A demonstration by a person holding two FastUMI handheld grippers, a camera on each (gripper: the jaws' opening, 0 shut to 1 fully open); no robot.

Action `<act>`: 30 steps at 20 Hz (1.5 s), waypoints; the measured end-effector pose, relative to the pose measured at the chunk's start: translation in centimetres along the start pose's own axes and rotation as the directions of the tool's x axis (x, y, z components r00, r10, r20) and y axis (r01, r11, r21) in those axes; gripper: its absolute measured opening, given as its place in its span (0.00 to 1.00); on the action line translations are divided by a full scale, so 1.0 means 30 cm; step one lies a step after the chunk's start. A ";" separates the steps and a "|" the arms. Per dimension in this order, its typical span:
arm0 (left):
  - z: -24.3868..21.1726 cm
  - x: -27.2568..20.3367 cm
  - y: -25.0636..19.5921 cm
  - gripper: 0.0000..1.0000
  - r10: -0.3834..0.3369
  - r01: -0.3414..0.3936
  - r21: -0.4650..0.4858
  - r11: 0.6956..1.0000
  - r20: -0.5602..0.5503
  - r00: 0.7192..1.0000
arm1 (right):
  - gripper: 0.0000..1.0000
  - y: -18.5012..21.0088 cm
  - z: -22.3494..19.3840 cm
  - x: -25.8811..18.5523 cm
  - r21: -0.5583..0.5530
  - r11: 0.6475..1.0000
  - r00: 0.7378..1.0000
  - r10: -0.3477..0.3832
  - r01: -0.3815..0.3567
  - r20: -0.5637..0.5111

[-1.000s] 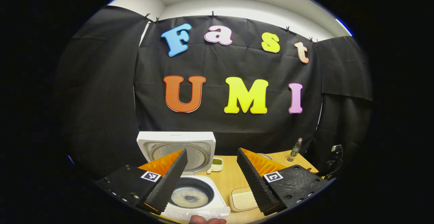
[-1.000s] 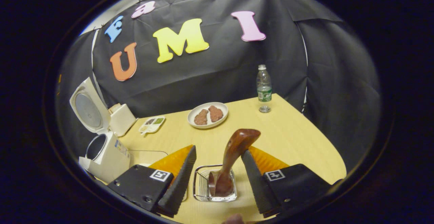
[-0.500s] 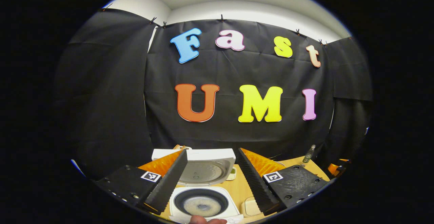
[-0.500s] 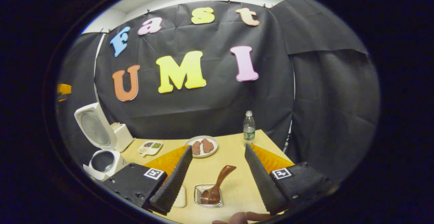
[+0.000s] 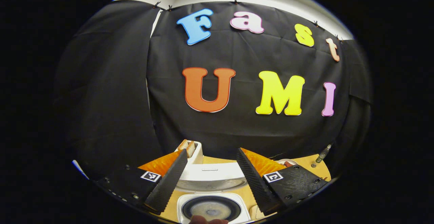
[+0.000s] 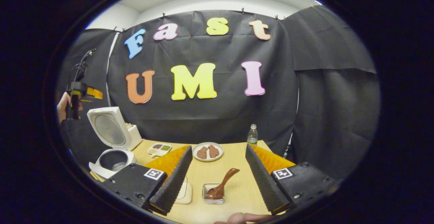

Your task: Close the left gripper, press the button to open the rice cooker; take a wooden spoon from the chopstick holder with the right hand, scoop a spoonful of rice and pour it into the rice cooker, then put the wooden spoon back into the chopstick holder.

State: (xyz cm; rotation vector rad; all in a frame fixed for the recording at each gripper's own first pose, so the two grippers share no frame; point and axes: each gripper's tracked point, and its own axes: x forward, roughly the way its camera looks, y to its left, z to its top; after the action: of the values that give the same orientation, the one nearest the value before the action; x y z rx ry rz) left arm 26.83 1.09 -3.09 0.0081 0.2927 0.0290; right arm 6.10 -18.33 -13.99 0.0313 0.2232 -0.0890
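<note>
Both grippers hang spread above the pale wooden table, the rice cooker open and the spoon back in its holder.

In the left gripper view, the left gripper (image 5: 212, 173) is released, its fingers wide apart and holding nothing, directly above the white rice cooker (image 5: 211, 210), whose dark inner pot shows a little pale rice at the bottom and whose white lid (image 5: 213, 175) stands raised behind it. In the right gripper view, the right gripper (image 6: 217, 171) is likewise released and empty, above the table (image 6: 237, 169). The brown wooden spoon (image 6: 222, 185) leans in the small wire chopstick holder (image 6: 213, 197) between and below the fingers, touched by neither. The open cooker (image 6: 112, 159) stands far left, with the left gripper (image 6: 79, 93) held in a hand (image 6: 62, 103) above it. A white plate of brown food (image 6: 208, 151) and a clear plastic bottle (image 6: 252, 135) sit farther back.
</note>
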 end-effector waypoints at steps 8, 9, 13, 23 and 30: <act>-0.066 0.116 0.032 0.94 0.007 -0.011 -0.031 0.999 -0.126 0.992 | 0.99 0.015 -0.074 -0.027 0.101 0.995 0.997 -0.005 0.012 -0.071; -0.082 0.121 0.038 0.95 0.011 -0.015 -0.029 0.999 -0.146 0.989 | 0.99 0.018 -0.085 -0.022 0.122 0.993 0.996 0.000 0.010 -0.085; -0.111 0.112 0.030 0.97 -0.006 0.000 -0.031 1.000 -0.198 0.980 | 1.00 0.042 -0.091 -0.008 0.144 0.989 0.996 0.003 0.011 -0.092; -0.364 -0.178 -0.030 0.96 -0.052 0.046 -0.025 0.999 -0.329 0.943 | 1.00 0.232 -0.073 -0.013 0.119 0.987 0.989 0.121 -0.111 -0.083; -0.617 -0.300 -0.054 0.97 -0.066 0.049 -0.050 0.998 -0.435 0.898 | 0.99 0.343 -0.085 -0.026 0.112 0.979 0.977 0.184 -0.172 -0.106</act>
State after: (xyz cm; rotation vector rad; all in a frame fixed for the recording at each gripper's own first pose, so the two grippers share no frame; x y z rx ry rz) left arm 12.92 -0.71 -18.25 -0.0458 0.7437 -0.0239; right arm 5.71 -7.92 -16.07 0.1588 0.3307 0.0811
